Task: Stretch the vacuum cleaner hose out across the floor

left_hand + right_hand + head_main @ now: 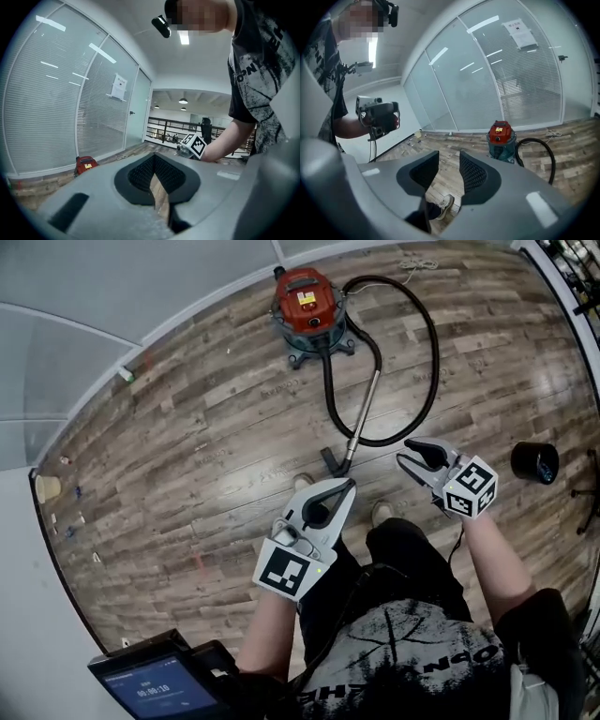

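Note:
A red and grey vacuum cleaner (307, 313) stands on the wooden floor near the glass wall. Its black hose (429, 362) loops round to the right and joins a metal wand (363, 414) that ends at a floor nozzle (335, 463) by my feet. My left gripper (343, 489) is shut and empty, hanging just above the nozzle. My right gripper (410, 454) is open with nothing between its jaws, to the right of the wand. The vacuum cleaner (502, 138) and hose (543, 154) also show in the right gripper view, and the vacuum cleaner (85, 165) in the left gripper view.
A black round object (534, 462) lies on the floor at the right. A paper cup (47, 487) and small bits of litter sit along the left wall. A glass partition (112, 296) bounds the far side. A device with a screen (159, 682) is at my waist.

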Demonstrator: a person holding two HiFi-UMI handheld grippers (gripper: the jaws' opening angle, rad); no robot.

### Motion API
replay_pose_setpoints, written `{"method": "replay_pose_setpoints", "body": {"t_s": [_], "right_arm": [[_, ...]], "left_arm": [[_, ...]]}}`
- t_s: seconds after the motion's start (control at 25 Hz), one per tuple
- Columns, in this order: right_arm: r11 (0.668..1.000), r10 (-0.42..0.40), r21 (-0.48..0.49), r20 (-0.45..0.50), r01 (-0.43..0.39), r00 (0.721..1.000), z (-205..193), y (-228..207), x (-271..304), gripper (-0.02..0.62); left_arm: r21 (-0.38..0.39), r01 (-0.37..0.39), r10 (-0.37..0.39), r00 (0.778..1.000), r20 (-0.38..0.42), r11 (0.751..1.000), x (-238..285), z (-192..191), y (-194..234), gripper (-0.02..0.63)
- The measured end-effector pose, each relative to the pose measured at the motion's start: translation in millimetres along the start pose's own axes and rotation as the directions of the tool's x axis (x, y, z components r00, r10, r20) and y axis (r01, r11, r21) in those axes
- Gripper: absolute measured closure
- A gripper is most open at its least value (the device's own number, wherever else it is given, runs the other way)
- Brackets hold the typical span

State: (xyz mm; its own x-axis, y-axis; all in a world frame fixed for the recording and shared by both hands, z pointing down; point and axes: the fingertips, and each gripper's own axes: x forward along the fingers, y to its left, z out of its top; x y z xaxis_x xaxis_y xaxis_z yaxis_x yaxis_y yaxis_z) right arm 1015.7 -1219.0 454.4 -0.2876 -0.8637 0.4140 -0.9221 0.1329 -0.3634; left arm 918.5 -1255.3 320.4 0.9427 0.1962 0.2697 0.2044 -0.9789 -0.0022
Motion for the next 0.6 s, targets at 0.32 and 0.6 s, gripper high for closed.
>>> {"method": "replay_pose_setpoints", "body": {"t_s": [0.32,0.6], "right_arm": [[0.987,-0.078,0.127,-0.133,0.095,0.988,-139.3,-128.2,121.1,0.376],[0.964,-0.089,0.210,-0.330,0.165,0.940,-308.7,-234.0,229.7,0.331]], "left_arm": [[-0.275,-0.067,0.104,0.987,0.120,0.959,39.7,-98.3,86.6,0.603],[-0.169,-0.088,0.088,0.996,-0.008,0.982,103.3,-254.7,104.4,0.603]]}}
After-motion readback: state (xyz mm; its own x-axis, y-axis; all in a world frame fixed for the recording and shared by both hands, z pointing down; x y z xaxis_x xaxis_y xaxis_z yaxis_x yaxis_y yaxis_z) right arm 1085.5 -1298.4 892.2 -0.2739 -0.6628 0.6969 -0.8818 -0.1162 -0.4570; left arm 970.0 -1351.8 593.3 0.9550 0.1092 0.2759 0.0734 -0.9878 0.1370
